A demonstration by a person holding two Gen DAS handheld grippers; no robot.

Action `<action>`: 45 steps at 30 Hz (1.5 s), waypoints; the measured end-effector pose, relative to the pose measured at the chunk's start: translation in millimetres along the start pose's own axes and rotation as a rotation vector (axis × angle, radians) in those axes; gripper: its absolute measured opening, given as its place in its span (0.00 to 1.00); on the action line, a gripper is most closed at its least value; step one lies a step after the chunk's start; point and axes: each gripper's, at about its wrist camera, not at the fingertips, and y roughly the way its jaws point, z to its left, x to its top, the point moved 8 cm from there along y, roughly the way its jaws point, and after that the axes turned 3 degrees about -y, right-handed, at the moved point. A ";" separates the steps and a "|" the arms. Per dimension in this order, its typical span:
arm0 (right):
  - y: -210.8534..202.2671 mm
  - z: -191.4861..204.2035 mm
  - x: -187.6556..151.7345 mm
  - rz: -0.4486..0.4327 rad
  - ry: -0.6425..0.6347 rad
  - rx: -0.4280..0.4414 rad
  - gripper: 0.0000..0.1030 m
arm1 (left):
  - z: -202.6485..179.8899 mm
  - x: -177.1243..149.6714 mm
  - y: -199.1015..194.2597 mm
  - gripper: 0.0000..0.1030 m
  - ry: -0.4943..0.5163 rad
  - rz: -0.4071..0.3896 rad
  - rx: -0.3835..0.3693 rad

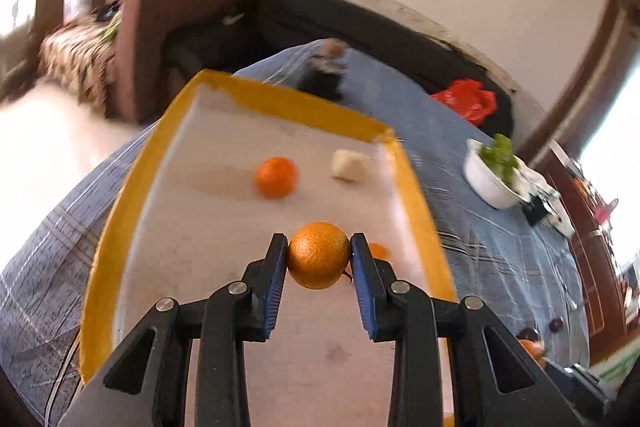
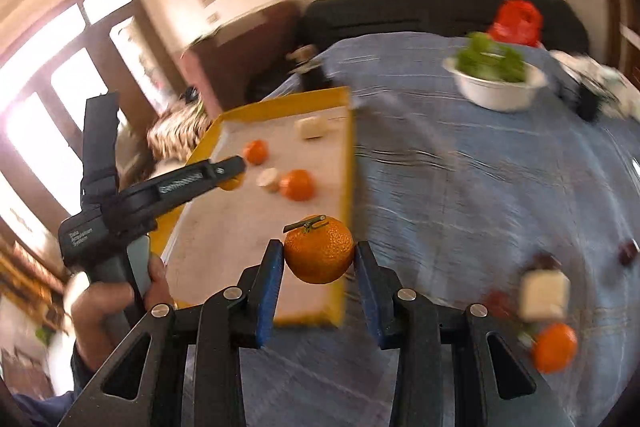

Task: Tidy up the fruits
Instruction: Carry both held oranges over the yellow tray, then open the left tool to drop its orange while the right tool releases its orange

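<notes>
Tangerine [image 1: 319, 255] pinched between the blue pads of the left jaws [image 1: 319, 259], dead centre of the gap, carried above the white floor of the yellow-rimmed tray [image 1: 132, 195]. Ahead of those jaws and a shade left, another tangerine [image 1: 276, 177] resting on the tray floor; ahead and right, a pale chunk [image 1: 349, 165]; just past the right pad, a sliver of orange [image 1: 379, 251] peeking out, too hidden to name. Open tray floor straight below and in front, so a short drop forward looks like all the left side needs.

Over to the right jaws [image 2: 319, 259]: clamped on a stemmed tangerine [image 2: 319, 249], stem stub lying roughly across the top, pads touching both flanks. Hanging near the tray's right rim, at its near corner, blue cloth-covered surface [image 2: 460, 187] beneath and to the right. Tray floor lies ahead and to the left of these jaws, so the coming move probably swings left over the rim. Left side clearly nearer a landing spot.

Still loose on the cloth, right of the right jaws and close in: one more tangerine [image 2: 554, 347], a pale block [image 2: 545, 295], dark blurred fruit [image 2: 628, 253]. White bowl of greens [image 2: 496, 83] far ahead right.
</notes>
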 end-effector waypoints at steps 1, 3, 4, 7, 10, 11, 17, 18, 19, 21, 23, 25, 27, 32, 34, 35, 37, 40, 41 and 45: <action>11.6 6.5 0.4 0.018 -0.013 0.001 0.39 | 4.6 0.1 1.0 0.30 -0.006 0.000 0.021; 34.6 16.3 -1.8 0.053 -0.029 0.014 0.39 | 12.0 -0.8 1.4 0.30 -0.012 0.001 0.059; 45.7 20.1 -2.7 0.066 -0.045 0.005 0.39 | 15.6 -2.0 3.8 0.30 -0.019 0.010 0.075; 66.3 24.9 -4.9 0.084 -0.068 -0.007 0.39 | 20.2 -6.1 11.3 0.30 -0.028 0.049 0.087; 78.5 24.0 -7.4 0.097 -0.056 0.000 0.40 | 18.2 -7.7 15.7 0.30 -0.008 0.064 0.097; 80.5 24.4 -8.2 0.097 -0.058 0.001 0.40 | 17.8 -9.0 16.6 0.30 -0.007 0.071 0.099; 81.6 30.4 -10.1 0.086 -0.112 -0.014 0.40 | 18.2 -10.9 18.7 0.30 -0.007 0.086 0.105; 82.6 32.4 -10.3 0.089 -0.127 -0.022 0.40 | 18.2 -11.3 19.1 0.30 -0.006 0.089 0.107; 84.5 34.2 -10.5 0.090 -0.140 -0.033 0.40 | 18.6 -11.2 19.4 0.30 -0.006 0.092 0.110; 87.2 36.9 -11.6 0.093 -0.177 -0.061 0.40 | 19.3 -11.4 20.0 0.30 -0.010 0.096 0.109; 86.7 36.6 -11.8 0.090 -0.192 -0.068 0.40 | 19.8 -11.8 21.0 0.30 -0.012 0.102 0.110; 86.9 35.1 -9.8 0.092 -0.188 -0.064 0.40 | 20.5 -12.2 21.6 0.30 -0.012 0.106 0.111; 87.2 34.8 -9.5 0.093 -0.192 -0.064 0.40 | 20.5 -12.1 22.6 0.30 -0.014 0.109 0.112; 87.6 34.7 -9.2 0.090 -0.197 -0.066 0.41 | 20.7 -11.5 24.2 0.36 -0.022 0.116 0.111; 87.7 35.7 -9.6 0.090 -0.200 -0.068 0.41 | 20.3 -10.6 22.7 0.42 -0.020 0.107 0.114; 87.9 35.9 -9.7 0.089 -0.200 -0.069 0.41 | 20.5 -10.6 22.4 0.45 -0.020 0.105 0.113; 88.1 36.3 -9.9 0.089 -0.202 -0.070 0.41 | 20.9 -10.7 21.8 0.46 -0.023 0.103 0.112; 87.9 36.4 -10.1 0.088 -0.203 -0.067 0.41 | 23.0 -10.7 21.2 0.48 -0.032 0.104 0.109; 87.4 36.3 -10.2 0.087 -0.201 -0.063 0.41 | 23.5 -10.3 20.4 0.49 -0.033 0.101 0.110; 83.2 36.1 -9.2 0.074 -0.189 -0.051 0.46 | 23.8 -9.4 18.0 0.56 -0.035 0.088 0.110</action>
